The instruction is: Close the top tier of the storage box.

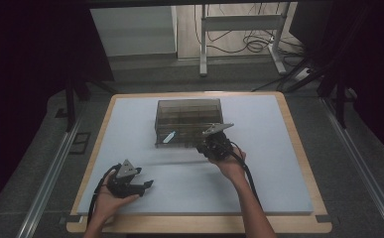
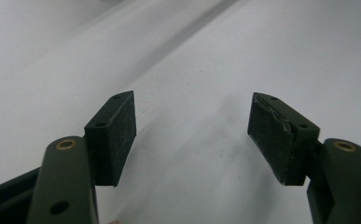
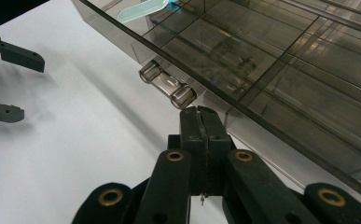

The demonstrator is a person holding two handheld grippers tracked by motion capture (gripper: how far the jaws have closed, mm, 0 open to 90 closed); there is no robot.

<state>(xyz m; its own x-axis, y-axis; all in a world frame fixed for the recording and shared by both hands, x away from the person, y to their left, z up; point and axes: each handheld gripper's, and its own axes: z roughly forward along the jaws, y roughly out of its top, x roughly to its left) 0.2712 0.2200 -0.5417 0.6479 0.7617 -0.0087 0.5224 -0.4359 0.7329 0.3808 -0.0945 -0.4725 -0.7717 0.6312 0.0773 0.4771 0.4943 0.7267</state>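
The counter, a wide pale blue-grey mat set on a light wooden board, carries a smoky, translucent plastic organiser box with gridded compartments; it lies toward the far middle, its long axis running across the counter from left to right. The right hand-held gripper sits just at the box's near edge, toward its right end, so this is clearly the nearer one; the left hand-held gripper rests well apart, at the near left of the counter, pointing right over bare surface. In the right gripper view the box's front wall runs diagonally from upper left to lower right, and the right hand-held gripper is fully closed, its two black pads pressed flat together with nothing between them, the tip just beside that wall. Immediately ahead of the tip, up and slightly to the left, projects a small clear cylindrical plastic handle, lying along the wall; the tip looks very near it, though contact cannot be told. Nothing stands between them. Farther along, a pale blue translucent plastic scoop lies at the box's upper rim. The left hand-held gripper stands wide open and empty
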